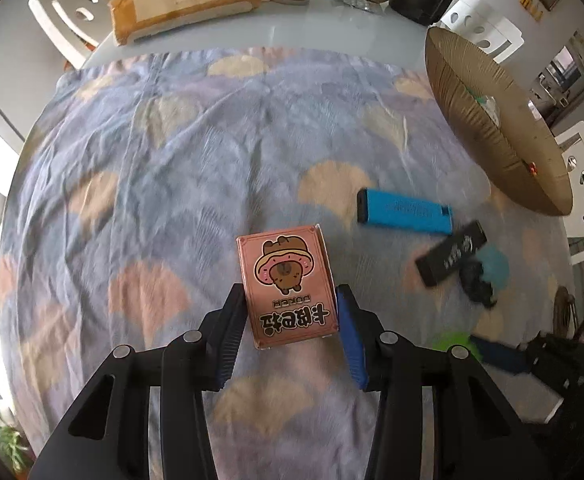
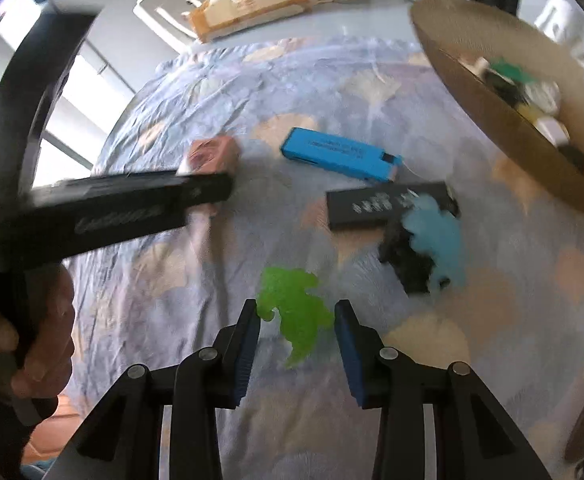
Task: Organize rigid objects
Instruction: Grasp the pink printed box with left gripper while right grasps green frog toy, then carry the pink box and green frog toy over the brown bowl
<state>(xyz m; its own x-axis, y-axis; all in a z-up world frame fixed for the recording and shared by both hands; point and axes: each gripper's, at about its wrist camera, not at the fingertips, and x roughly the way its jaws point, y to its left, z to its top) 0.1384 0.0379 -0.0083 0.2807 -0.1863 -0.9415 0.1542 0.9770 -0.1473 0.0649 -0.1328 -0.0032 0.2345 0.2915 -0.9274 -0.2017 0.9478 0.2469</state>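
Clearly both hands are at the pick-up step: the left gripper (image 1: pixel 292 312) has its jaws against the sides of the pink card box (image 1: pixel 288 284), which rests on the cloth (image 1: pixel 152 168), so it looks clamped. The right gripper (image 2: pixel 296 320) straddles the green toy (image 2: pixel 295 308), pads at its edges; whether they press I cannot tell. Next, I judge, each lifts and carries to the cardboard box (image 1: pixel 491 120) at the right, where other items already lie. Left on the cloth are a blue case (image 1: pixel 403 210), a black case (image 1: pixel 449 252) and a blue-black toy (image 2: pixel 427 248). The card box reads "POKER" above Chinese characters; the black case's silver lettering is too blurred to read.
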